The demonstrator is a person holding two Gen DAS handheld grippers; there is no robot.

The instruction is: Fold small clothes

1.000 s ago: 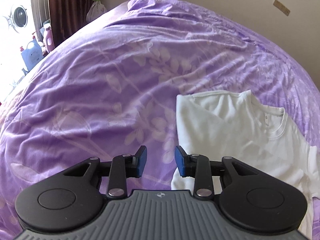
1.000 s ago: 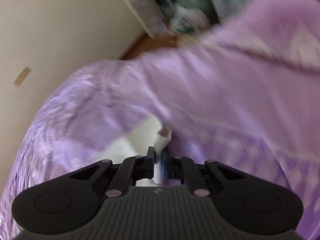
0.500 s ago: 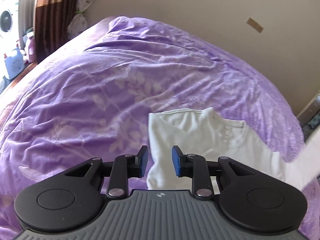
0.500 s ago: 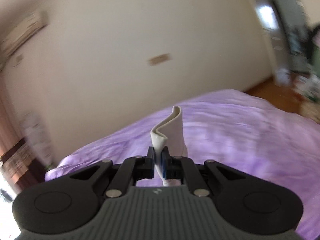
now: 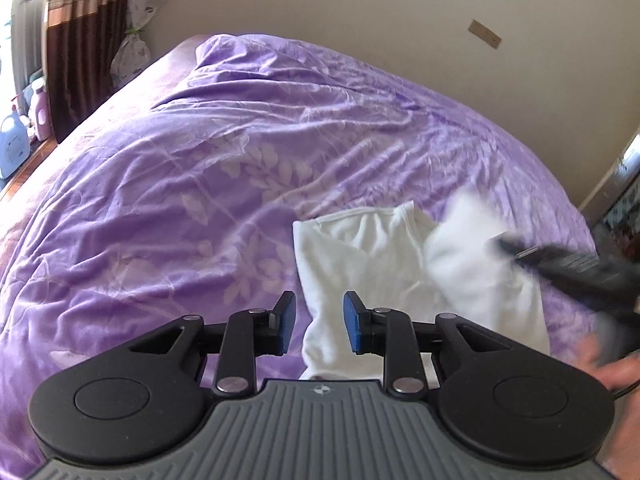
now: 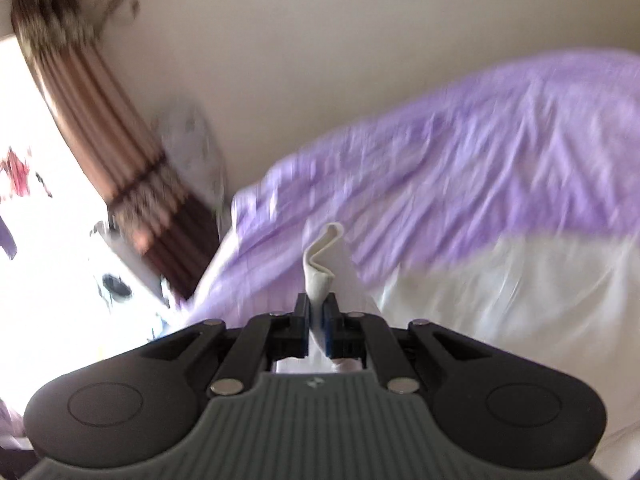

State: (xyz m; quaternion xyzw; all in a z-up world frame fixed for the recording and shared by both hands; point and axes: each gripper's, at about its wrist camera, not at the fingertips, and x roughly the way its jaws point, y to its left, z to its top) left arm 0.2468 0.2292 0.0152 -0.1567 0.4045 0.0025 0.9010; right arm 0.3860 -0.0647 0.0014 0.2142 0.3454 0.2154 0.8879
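Observation:
A small white shirt lies on the purple bedspread, its left side folded in. My left gripper is open and empty, hovering over the shirt's lower left edge. My right gripper is shut on a fold of the shirt's white fabric and holds it lifted over the shirt's body. In the left wrist view the right gripper shows blurred at the right, carrying the white fabric over the shirt.
The bed runs to a beige wall at the back. A brown curtain and bottles on the floor stand at the left. A hand shows at the right edge.
My right gripper has swung the held shirt side up and leftward over the shirt's body. The left gripper has drifted slightly and stays open.

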